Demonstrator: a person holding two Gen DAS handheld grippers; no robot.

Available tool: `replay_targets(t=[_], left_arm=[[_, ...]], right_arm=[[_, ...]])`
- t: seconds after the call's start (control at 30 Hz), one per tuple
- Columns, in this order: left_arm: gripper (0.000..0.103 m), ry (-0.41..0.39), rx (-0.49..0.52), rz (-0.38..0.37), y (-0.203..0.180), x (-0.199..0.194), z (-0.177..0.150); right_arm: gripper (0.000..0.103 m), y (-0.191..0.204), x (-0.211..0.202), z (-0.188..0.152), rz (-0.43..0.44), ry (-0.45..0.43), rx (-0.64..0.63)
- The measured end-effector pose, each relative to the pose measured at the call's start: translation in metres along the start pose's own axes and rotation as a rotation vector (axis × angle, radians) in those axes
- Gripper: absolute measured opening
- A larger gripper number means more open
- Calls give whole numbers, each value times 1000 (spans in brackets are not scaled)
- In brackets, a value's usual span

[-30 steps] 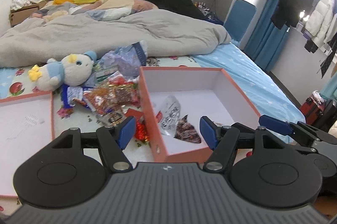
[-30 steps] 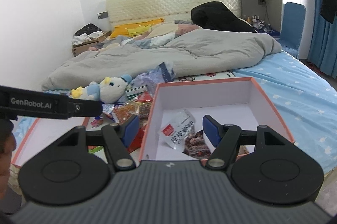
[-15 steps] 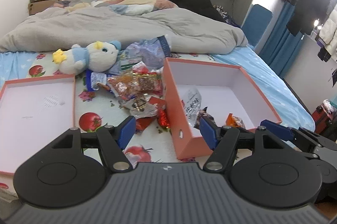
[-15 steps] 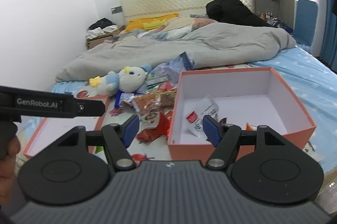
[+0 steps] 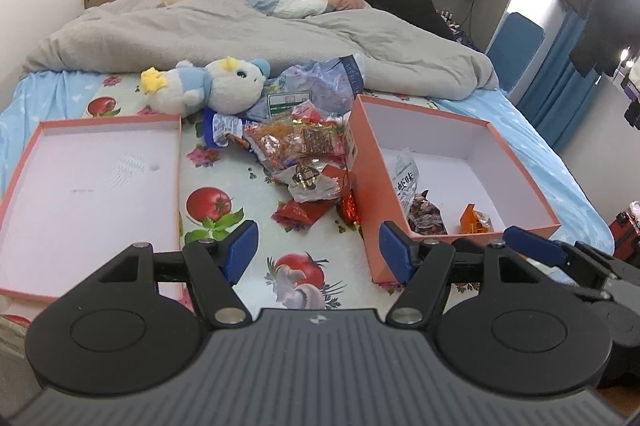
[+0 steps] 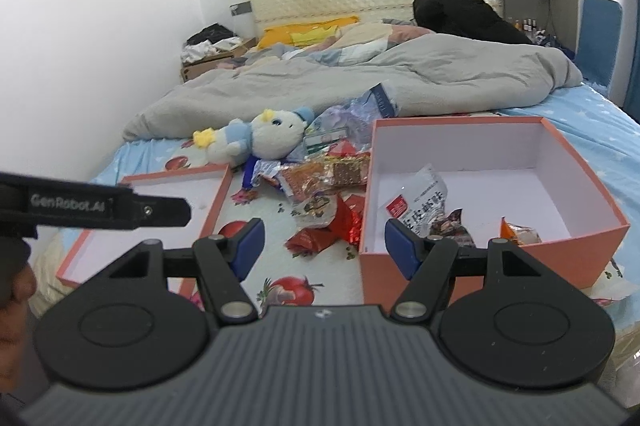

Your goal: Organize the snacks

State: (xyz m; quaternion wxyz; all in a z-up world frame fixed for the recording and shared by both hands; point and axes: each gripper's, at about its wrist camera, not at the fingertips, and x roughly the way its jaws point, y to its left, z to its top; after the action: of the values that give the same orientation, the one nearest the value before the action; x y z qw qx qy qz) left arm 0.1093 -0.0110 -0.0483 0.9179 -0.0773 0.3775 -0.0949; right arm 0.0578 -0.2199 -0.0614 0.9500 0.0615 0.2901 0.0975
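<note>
An orange box point(image 5: 524, 185) point(image 6: 492, 254) with a white inside stands on the bed and holds a white packet point(image 5: 405, 174) point(image 6: 420, 201), a dark packet point(image 5: 426, 216) and a small orange one point(image 5: 474, 220) point(image 6: 520, 232). Its shallow lid point(image 5: 24, 161) point(image 6: 218, 199) lies upturned to the left. Between them sits a heap of loose snack packets point(image 5: 304, 161) point(image 6: 324, 193). My left gripper point(image 5: 318, 250) hovers open over the sheet near the box's front left corner, nothing between its fingers. My right gripper point(image 6: 324, 244) is open and bare too, above the same gap.
A plush toy point(image 5: 208, 85) point(image 6: 256, 137) and a crumpled plastic bag point(image 5: 320, 81) lie behind the snack heap. A grey duvet point(image 5: 240, 33) covers the bed's far half. The right gripper's blue finger point(image 5: 532, 244) shows at the left view's right edge.
Both grippers have drawn back from the box and dropped a little, so the box, heap and lid now sit farther ahead. Jaw openings are unchanged.
</note>
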Motion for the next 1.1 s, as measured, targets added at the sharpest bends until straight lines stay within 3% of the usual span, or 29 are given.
replay_targets(t=[0.33,0.5,0.7,0.9,1.1], left_arm=[[72,30,-28,-25,25,23,-2],[72,23,-68,-63,48,37,2],[72,28,-98,-103,73,58,10],[72,42,-124,-150,90,87,23],[72,112,-175,-218,101,139,31]], right_arm=[[67,29,20,-10,-36,26,-71],[51,46,33,-14,-51,33,-125],[43,71,60,-23,-73,68,-187],[38,89,95,-29,-154,86,-257],[36,81,129,-25,-246,93,-292]])
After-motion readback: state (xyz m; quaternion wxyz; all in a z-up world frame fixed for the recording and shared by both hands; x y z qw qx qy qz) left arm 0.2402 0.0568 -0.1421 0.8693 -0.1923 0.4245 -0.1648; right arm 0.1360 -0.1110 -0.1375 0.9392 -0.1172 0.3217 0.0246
